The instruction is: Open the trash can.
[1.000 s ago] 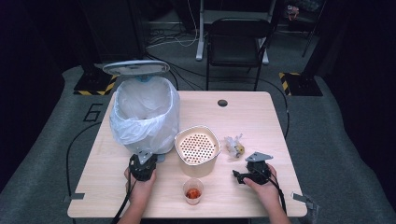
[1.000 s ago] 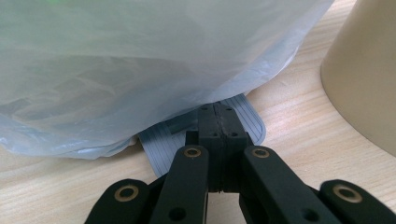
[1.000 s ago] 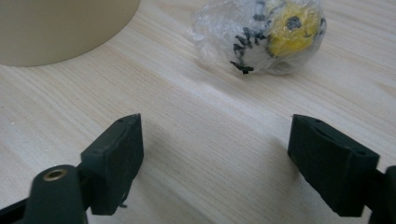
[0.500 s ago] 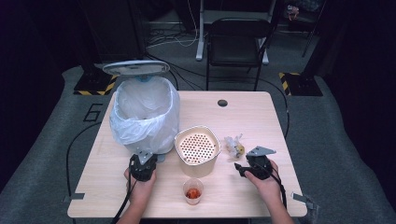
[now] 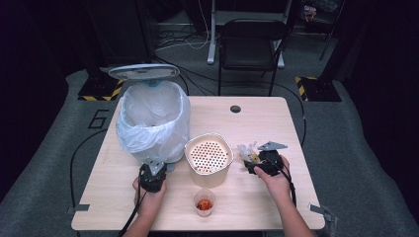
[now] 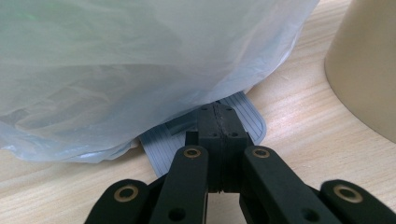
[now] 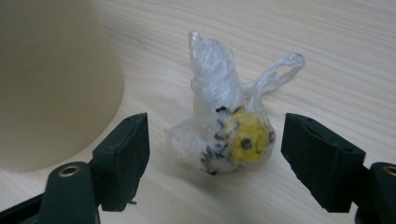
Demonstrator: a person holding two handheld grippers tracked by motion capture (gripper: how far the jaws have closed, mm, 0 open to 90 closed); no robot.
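Right gripper (image 7: 212, 154) stood wide around the knotted plastic bag (image 7: 229, 135) on the table beside the beige basket (image 7: 51, 79), while left gripper (image 6: 218, 122), closed and empty, pressed the bin pedal (image 6: 243, 116); closing might catch only loose film, letting the bag slip.

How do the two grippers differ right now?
The left gripper is shut, its jaws pressed together on the bin's grey pedal; the right gripper is open, its jaws either side of a small knotted bag, not touching it. The left is at the bin, the right beside the beige strainer. Both sit low over the table.
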